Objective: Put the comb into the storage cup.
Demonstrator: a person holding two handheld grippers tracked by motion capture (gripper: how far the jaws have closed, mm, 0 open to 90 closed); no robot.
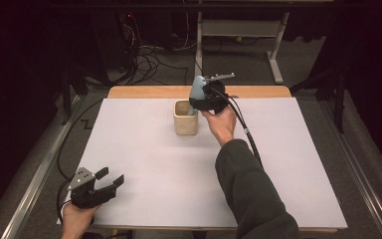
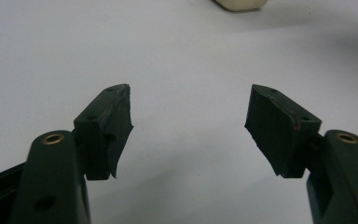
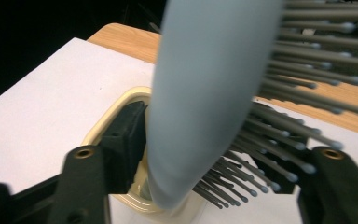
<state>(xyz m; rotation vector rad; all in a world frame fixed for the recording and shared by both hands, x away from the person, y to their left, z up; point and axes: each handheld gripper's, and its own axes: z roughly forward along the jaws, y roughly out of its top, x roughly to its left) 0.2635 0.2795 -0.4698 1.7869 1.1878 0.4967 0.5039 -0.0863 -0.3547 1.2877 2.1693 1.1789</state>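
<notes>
Right hand-held gripper (image 3: pixel 205 182), jaws half-parted around the blue hairbrush (image 3: pixel 205 93), is being eased off above the cream cup (image 1: pixel 185 119); the brush could be tipped toward three o'clock by snagged bristles.

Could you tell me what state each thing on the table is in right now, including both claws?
Hairbrush: upright, handle end down inside the cup, bristles toward the right claw's far jaw.
Cup: upright on the white sheet, holding the hairbrush.
Right claw: over the cup, jaws around the hairbrush, parted.
Left claw: open, holding nothing, resting near the table's near corner.
</notes>
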